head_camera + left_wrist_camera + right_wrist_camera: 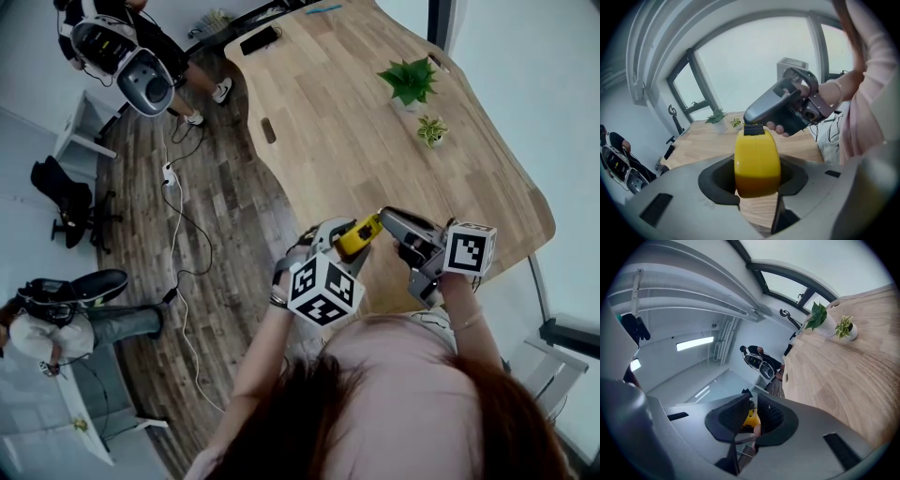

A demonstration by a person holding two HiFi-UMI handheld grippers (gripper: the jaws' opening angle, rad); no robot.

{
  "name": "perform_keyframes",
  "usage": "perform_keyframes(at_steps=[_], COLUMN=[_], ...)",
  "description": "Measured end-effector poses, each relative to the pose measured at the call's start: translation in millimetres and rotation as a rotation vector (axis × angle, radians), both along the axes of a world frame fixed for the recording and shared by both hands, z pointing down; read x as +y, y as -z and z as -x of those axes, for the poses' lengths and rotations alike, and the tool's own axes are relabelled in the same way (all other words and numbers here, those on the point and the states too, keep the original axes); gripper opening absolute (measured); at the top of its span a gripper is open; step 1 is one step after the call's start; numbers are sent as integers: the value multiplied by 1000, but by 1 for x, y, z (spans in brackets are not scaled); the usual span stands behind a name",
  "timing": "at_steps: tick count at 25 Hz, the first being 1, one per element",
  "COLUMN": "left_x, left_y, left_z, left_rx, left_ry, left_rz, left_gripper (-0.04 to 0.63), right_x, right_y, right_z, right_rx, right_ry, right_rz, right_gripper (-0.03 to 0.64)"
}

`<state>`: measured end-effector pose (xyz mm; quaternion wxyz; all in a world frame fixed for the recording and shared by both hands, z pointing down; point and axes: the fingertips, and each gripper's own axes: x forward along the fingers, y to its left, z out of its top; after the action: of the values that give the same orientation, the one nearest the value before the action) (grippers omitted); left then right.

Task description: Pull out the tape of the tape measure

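The yellow, round-shouldered tape measure (pixel 757 161) sits upright between the two jaws of the left hand-held gripper (pixel 757 187). Its dark pads press on the case's flat sides, and the jaws stand wide around it. In the head view the tape measure (pixel 362 234) is held in the air over the near edge of the table, not resting on anything. A small black piece (pixel 753 130) sits at the top end of the case, away from the camera.

The nose of the right hand-held gripper (pixel 751 115) is right at that black piece. In the right gripper view its jaws (pixel 753 414) stand only a narrow slit apart, and the yellow case shows through the slit. I cannot tell whether the pads nip the tape's end. No length of tape shows outside the case. In the head view the right hand-held gripper (pixel 387 218) meets the left hand-held gripper (pixel 347 240) tip to tip.

The light wooden table (pixel 328 131) has a curved edge and carries two small potted green plants, a larger one (pixel 410 82) and a smaller one (pixel 431 129), well beyond the grippers. A dark flat object (pixel 259 39) lies near its far end. Beside the table, a white cable (pixel 178 234) trails over the dark plank floor (pixel 220 202).
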<state>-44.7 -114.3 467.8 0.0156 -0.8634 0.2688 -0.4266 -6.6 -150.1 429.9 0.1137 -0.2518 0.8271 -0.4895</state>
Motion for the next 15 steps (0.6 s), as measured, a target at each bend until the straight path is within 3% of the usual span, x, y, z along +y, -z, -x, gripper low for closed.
perform_keyframes(at_steps=[10, 15], left_x=[3, 6], left_y=[2, 0], left_z=[0, 0], left_rx=[-2, -26], left_ry=[-16, -33], left_rz=[-32, -66], left_gripper=[170, 169], right_x=[7, 10], right_y=[-8, -9], right_z=[6, 8], right_rx=[6, -63], right_ry=[49, 89], right_rz=[16, 66], right_gripper=[48, 46])
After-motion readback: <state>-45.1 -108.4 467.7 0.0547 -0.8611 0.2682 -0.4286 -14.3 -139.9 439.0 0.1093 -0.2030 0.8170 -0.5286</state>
